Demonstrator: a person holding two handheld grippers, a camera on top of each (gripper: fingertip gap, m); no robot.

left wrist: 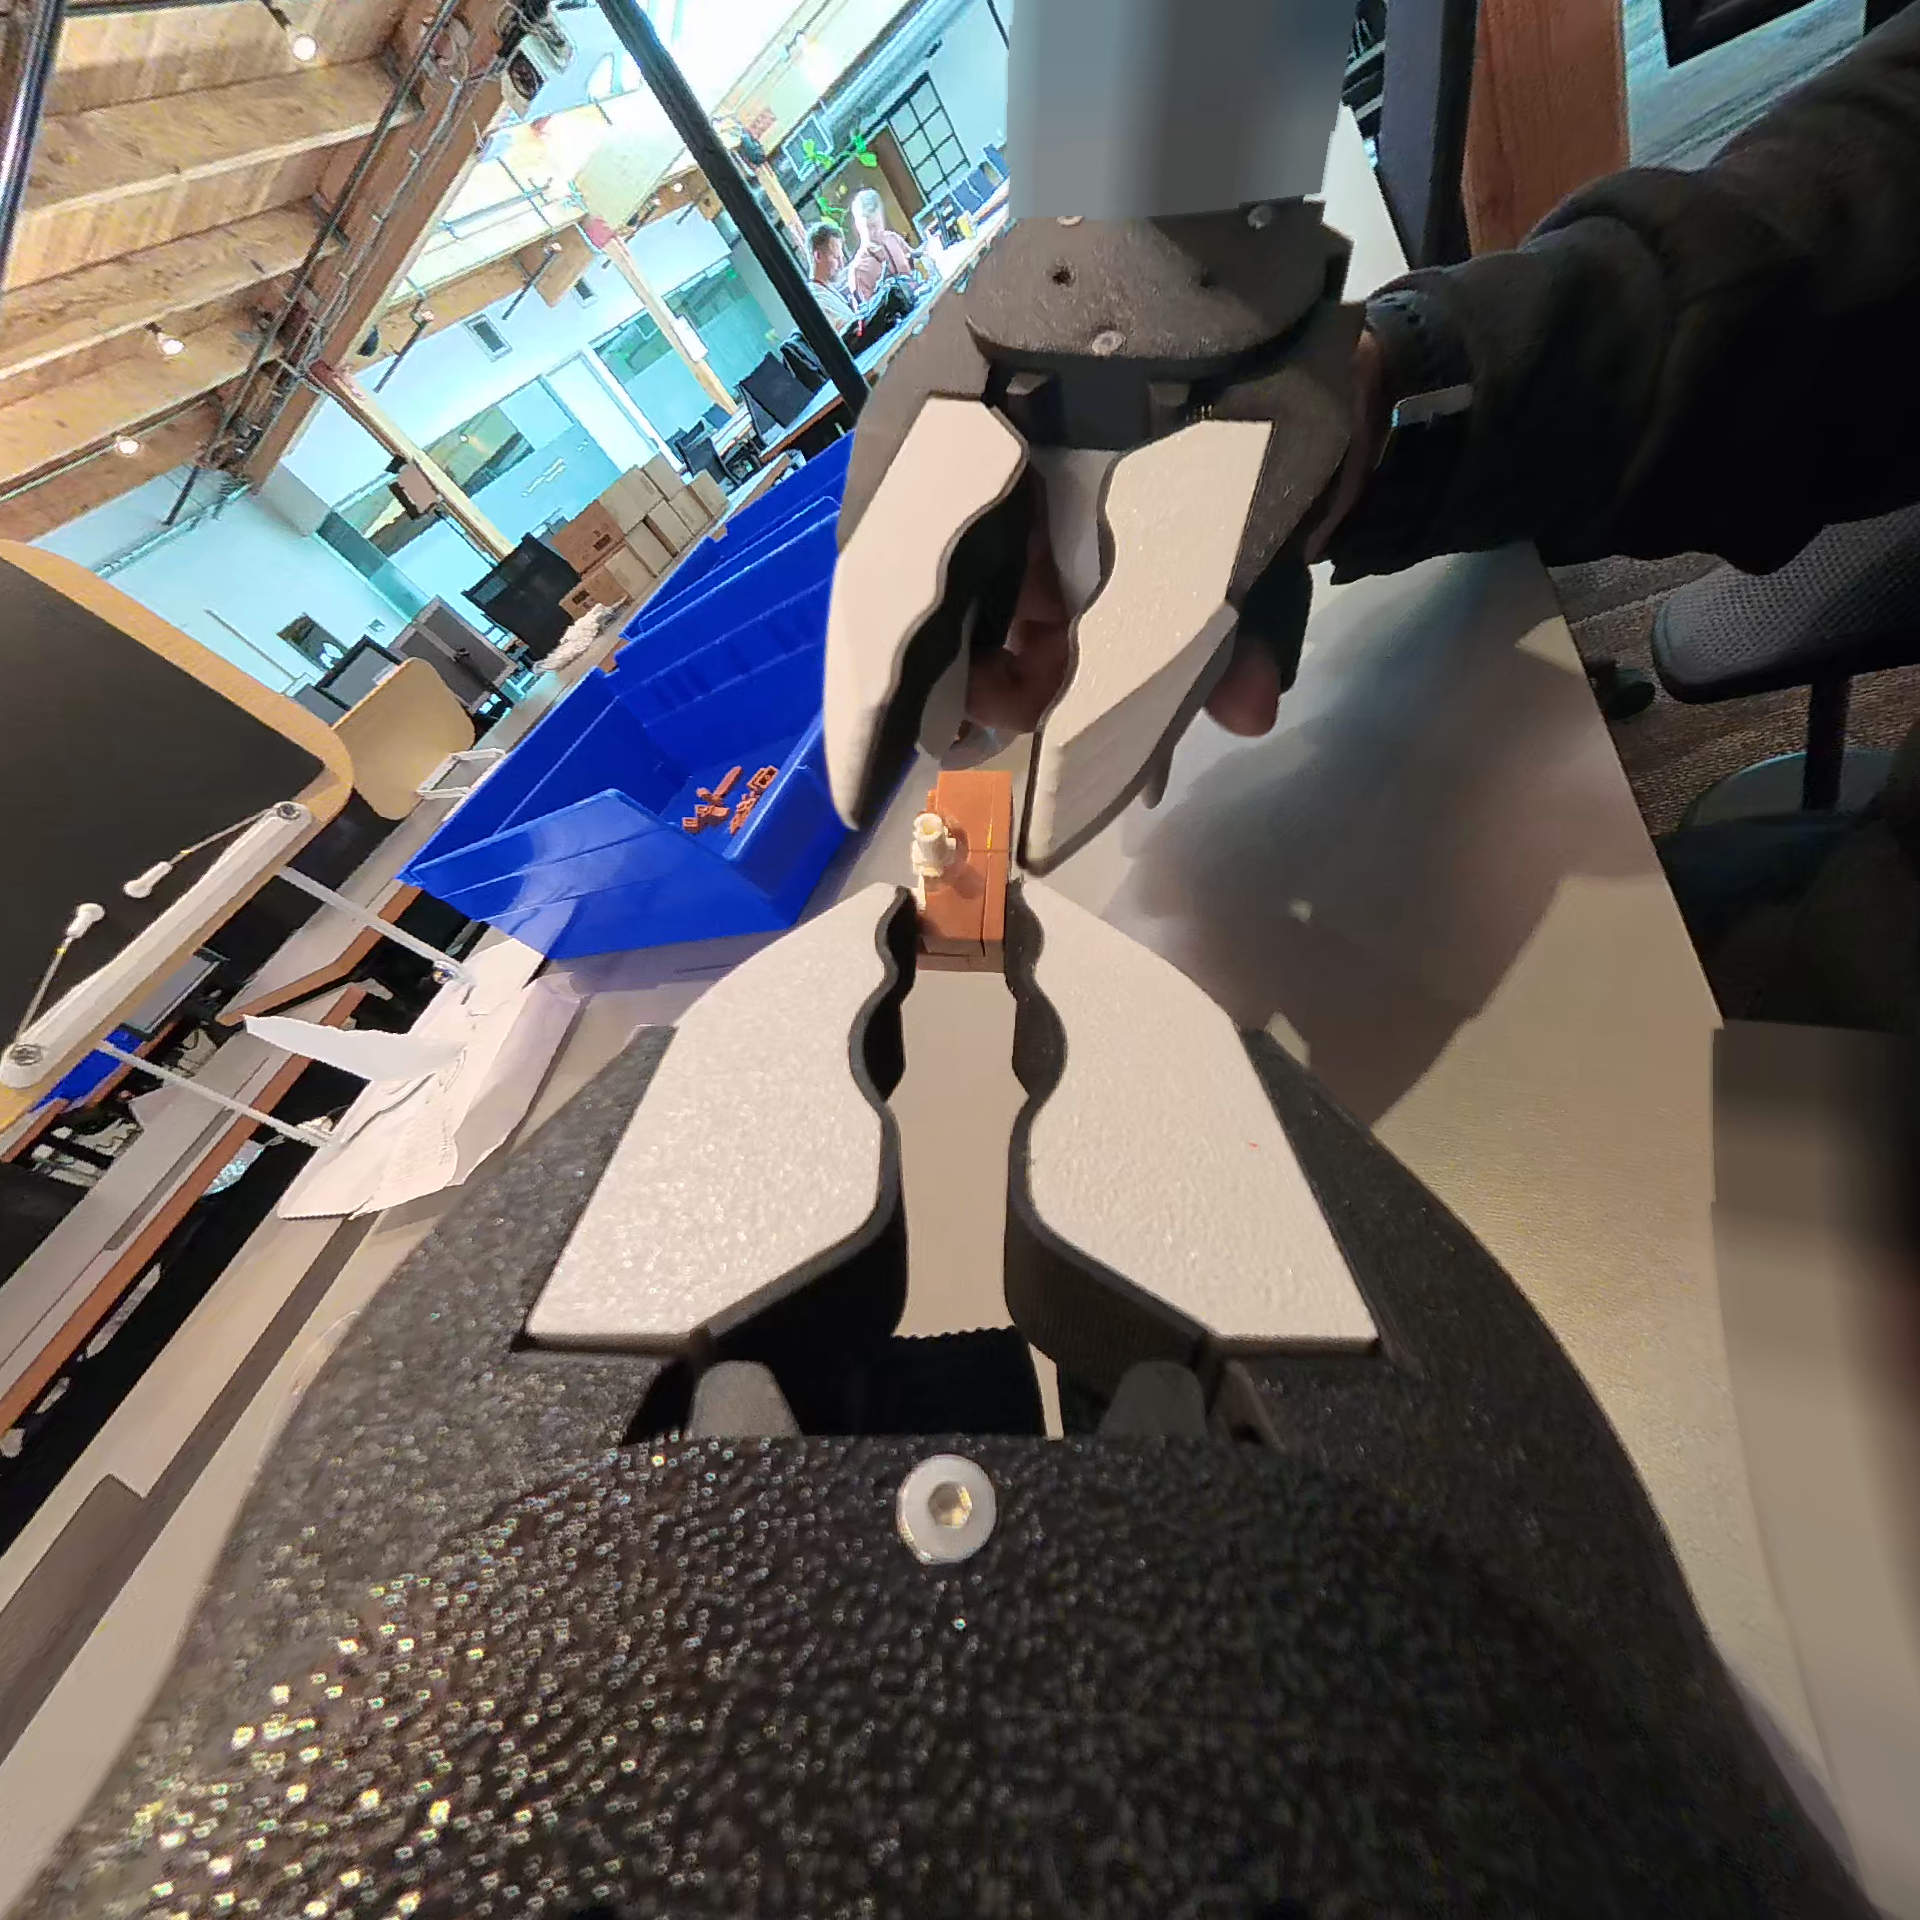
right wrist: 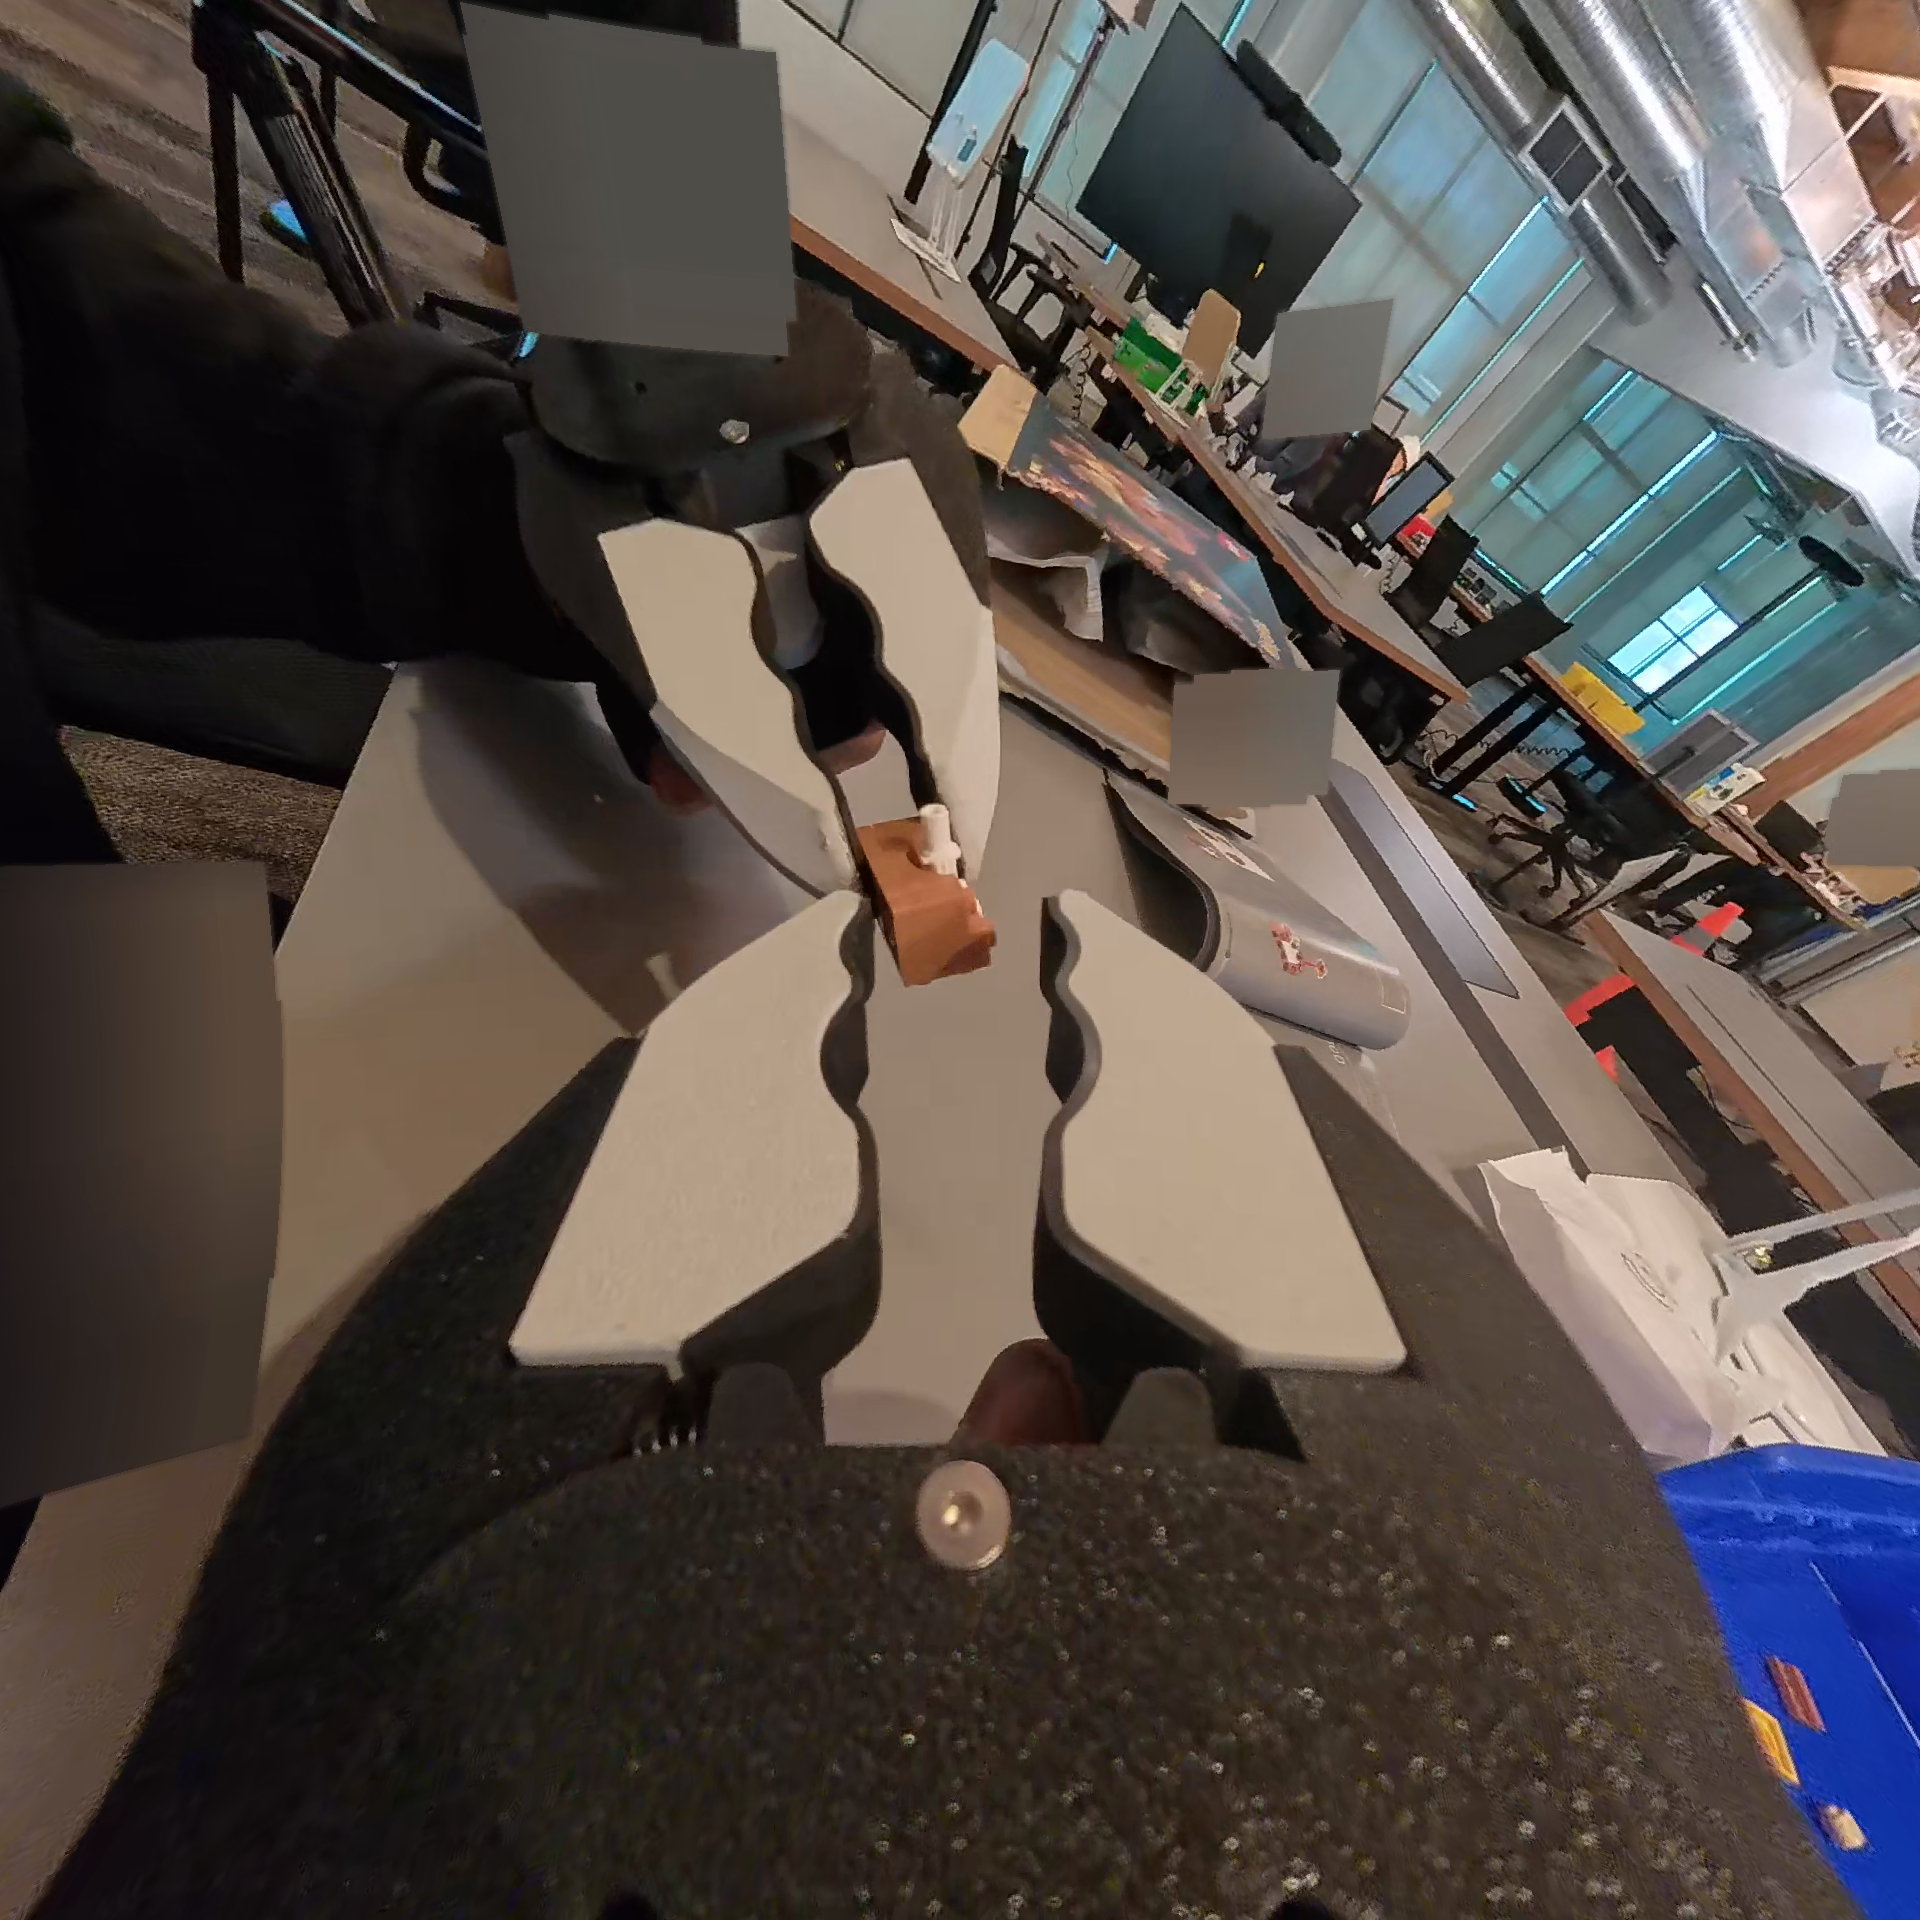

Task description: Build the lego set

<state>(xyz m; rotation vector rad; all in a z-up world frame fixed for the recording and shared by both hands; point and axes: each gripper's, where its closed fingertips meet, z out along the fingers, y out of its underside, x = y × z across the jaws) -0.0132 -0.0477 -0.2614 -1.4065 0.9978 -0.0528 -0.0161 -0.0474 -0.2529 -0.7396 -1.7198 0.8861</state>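
Your left gripper (left wrist: 961, 914) is clenched on the brown block assembly (left wrist: 966, 883), both pads pressing its sides, a small white peg piece (left wrist: 928, 844) standing on top. The block's long axis runs forward, toward your right gripper (right wrist: 956, 914), whose released jaws face it from just beyond. All hangs over the grey table (left wrist: 1403, 935), near its blue-bin (left wrist: 623, 810) edge.

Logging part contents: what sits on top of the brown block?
A small white peg piece stands on the brown block; its base is hidden by the left gripper's fingers.
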